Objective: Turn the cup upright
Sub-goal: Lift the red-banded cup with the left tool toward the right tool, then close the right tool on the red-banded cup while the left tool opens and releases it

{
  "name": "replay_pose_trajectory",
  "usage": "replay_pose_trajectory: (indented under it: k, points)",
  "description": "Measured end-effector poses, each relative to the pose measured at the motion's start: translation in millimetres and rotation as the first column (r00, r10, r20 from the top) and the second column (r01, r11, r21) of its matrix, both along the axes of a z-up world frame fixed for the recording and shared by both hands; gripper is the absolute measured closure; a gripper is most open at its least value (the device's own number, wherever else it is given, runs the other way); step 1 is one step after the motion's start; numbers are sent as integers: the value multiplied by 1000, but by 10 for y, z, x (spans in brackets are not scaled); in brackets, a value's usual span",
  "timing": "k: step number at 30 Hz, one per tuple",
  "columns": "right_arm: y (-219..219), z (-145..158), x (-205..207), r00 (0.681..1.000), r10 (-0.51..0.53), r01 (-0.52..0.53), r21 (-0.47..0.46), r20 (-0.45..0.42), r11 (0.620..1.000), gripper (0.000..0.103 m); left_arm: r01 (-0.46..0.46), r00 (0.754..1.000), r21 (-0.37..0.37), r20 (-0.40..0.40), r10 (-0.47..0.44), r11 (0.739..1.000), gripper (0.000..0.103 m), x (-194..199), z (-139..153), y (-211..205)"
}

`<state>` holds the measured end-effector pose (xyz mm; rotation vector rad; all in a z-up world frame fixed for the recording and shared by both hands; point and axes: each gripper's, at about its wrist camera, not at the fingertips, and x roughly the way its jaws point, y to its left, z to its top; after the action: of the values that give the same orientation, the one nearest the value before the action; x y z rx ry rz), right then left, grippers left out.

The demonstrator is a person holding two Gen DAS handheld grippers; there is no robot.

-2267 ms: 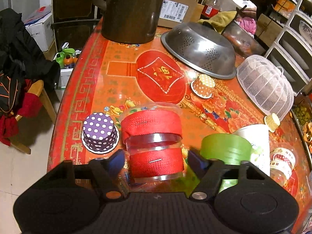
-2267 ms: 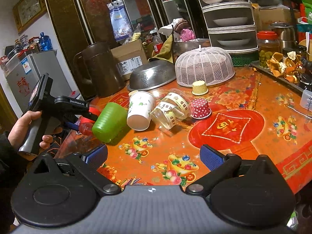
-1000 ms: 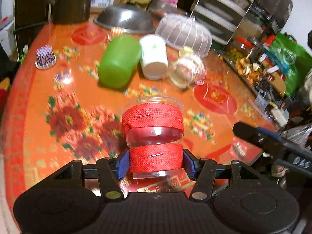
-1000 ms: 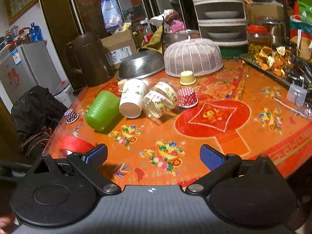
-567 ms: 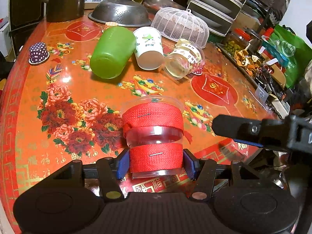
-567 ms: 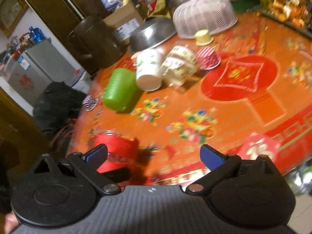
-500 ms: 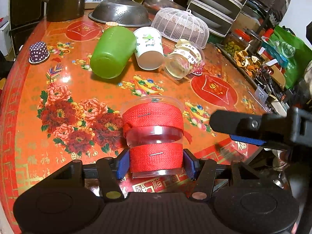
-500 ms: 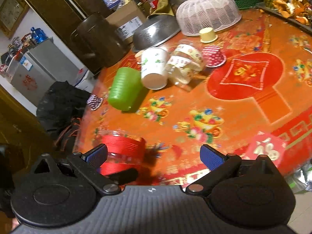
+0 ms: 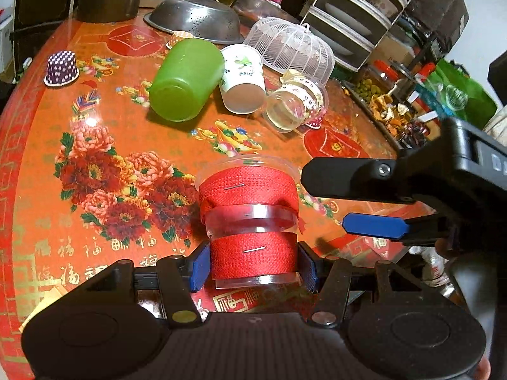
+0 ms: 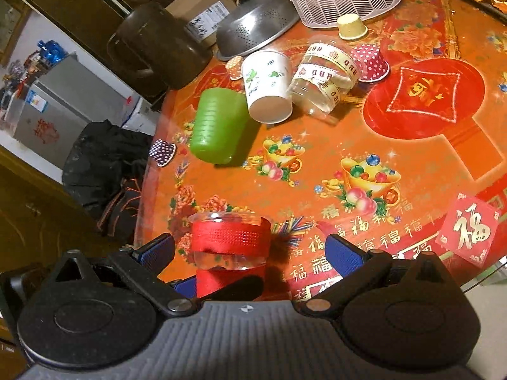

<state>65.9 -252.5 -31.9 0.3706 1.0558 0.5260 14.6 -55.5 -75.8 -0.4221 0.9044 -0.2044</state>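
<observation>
Cup (image 9: 250,221), clear plastic with two red ribbon bands, upright, mouth up, seemingly empty, near the bench (image 9: 47,145) front edge. Clamped at its lower band by the left claw (image 9: 253,269). Right claw (image 10: 250,250) spread wide, holding nothing, just beside the cup. Farther back on their sides: green cup (image 9: 187,79), paper cup (image 9: 242,82), ribboned clear cup (image 9: 294,104).

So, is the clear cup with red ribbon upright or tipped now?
Upright: the cup has its wide rim on top, held at its base by the left tongs.
</observation>
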Motion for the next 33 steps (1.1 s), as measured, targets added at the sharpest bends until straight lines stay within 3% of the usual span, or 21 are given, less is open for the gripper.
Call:
replay_pose_trajectory:
  k: [7,13,21,26,33]
  points:
    - [212,-22,54,999,38,-38,-24,-33,999,2,8,1000,-38,3,-8,999,43,5,-24,51]
    - [401,-109,178,994,88,-93,-75,-68,993,12,18,1000,-53,7,-17,998,43,-19,-44,78]
    - [449,-190,231,989,106,-112,-57,-101,992,18,28,1000,-103,16,-27,994,43,-41,-97,173]
    - [437,-213,260,988,115,-118,-26,-108,993,30,37,999,-124,21,-34,992,43,-48,-121,204]
    - [463,-264,321,982,139,-141,-2,-127,990,33,44,999,-143,19,-41,989,43,-47,-137,246]
